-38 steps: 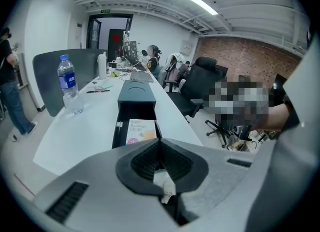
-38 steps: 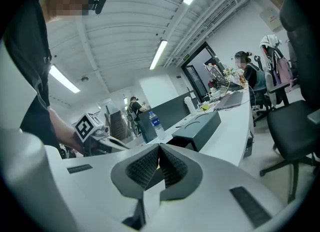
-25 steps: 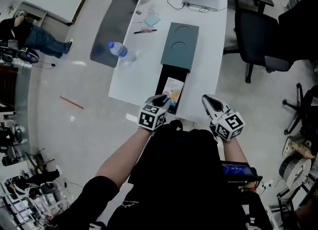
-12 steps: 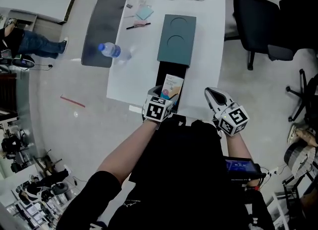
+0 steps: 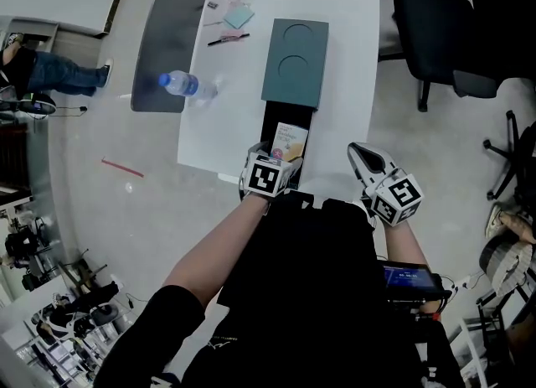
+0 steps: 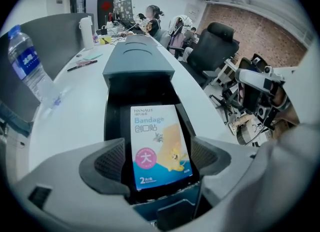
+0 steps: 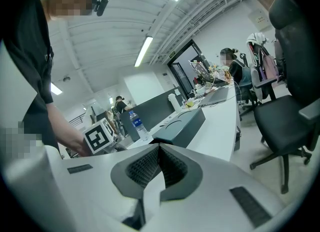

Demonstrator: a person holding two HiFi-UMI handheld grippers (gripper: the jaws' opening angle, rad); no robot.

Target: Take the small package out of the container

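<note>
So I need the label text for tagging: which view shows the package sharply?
Left gripper view: fisheye-bent with dark corners, yet the bandage package print is sharp, evenly lit. Head view: package too small to read. Right gripper view: bright ceiling lights, package not shown.

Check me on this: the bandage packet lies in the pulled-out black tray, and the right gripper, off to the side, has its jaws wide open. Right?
Not quite. The right gripper has its jaws closed together with nothing between them, as the right gripper view shows. The bandage packet does lie in the pulled-out black tray, and that gripper is off to the side.
</note>
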